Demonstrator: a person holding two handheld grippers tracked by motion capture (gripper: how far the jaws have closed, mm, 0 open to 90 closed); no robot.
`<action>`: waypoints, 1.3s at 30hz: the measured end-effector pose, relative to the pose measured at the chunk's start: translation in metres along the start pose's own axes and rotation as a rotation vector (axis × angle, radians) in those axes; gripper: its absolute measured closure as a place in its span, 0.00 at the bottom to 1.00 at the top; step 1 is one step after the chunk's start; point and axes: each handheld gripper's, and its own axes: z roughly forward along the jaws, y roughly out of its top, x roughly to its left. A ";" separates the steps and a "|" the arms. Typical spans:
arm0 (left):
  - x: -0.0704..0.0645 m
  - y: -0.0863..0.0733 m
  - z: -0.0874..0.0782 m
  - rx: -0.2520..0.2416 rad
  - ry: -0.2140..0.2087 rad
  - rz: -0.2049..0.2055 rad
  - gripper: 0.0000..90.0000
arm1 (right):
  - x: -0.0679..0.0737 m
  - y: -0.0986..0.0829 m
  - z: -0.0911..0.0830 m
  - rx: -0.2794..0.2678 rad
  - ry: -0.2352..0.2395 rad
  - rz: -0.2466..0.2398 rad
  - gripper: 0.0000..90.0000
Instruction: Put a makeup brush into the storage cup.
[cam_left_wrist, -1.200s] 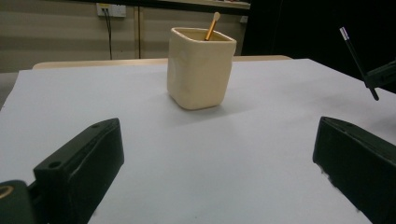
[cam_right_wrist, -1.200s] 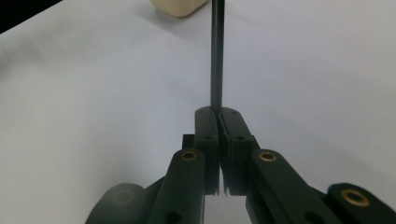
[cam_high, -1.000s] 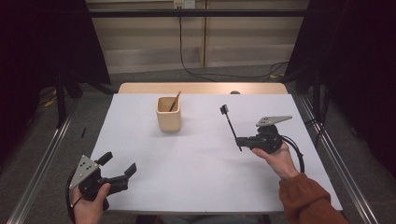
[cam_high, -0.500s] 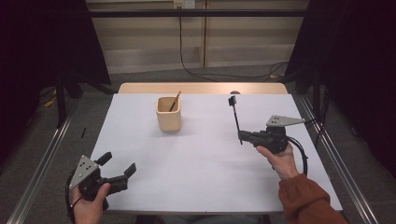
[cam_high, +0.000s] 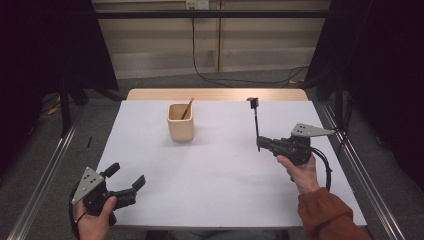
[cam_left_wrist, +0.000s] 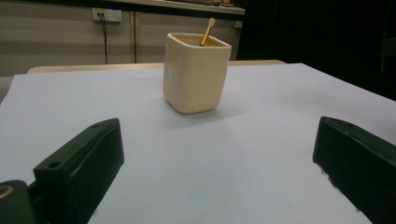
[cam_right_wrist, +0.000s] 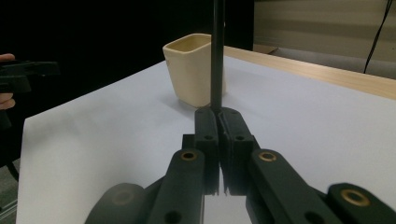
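A cream square cup (cam_high: 180, 121) (cam_left_wrist: 195, 71) (cam_right_wrist: 194, 74) stands on the white table (cam_high: 210, 175) left of centre, with a thin wooden stick (cam_high: 187, 108) (cam_left_wrist: 207, 31) leaning inside it. My right gripper (cam_high: 261, 144) (cam_right_wrist: 217, 114) is at the right side of the table, shut on the lower end of a slim black rod (cam_high: 256, 122) (cam_right_wrist: 216, 51) that stands upright with a small black head (cam_high: 252, 102) on top. My left gripper (cam_high: 125, 176) rests near the front left corner, open with nothing between its fingers (cam_left_wrist: 79, 161).
A wooden strip (cam_high: 215, 94) borders the table's far edge. Metal rails (cam_high: 45, 175) run along both sides on the grey floor. A cable (cam_high: 210, 75) trails on the floor behind, below a wall socket (cam_high: 197, 4).
My right gripper has carried the black rod to the right and turned it more upright, its head now farther back. The left gripper has stayed put.
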 end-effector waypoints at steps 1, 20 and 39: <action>0.000 0.000 0.000 0.002 0.000 0.003 0.02 | 0.001 0.000 0.000 -0.003 0.005 -0.002 0.97; 0.000 0.000 0.002 0.013 0.008 0.006 0.02 | 0.034 0.008 0.021 -0.001 0.131 -0.039 0.97; -0.001 -0.001 0.003 0.017 0.007 -0.004 0.02 | 0.063 0.025 0.056 -0.008 0.229 -0.084 0.97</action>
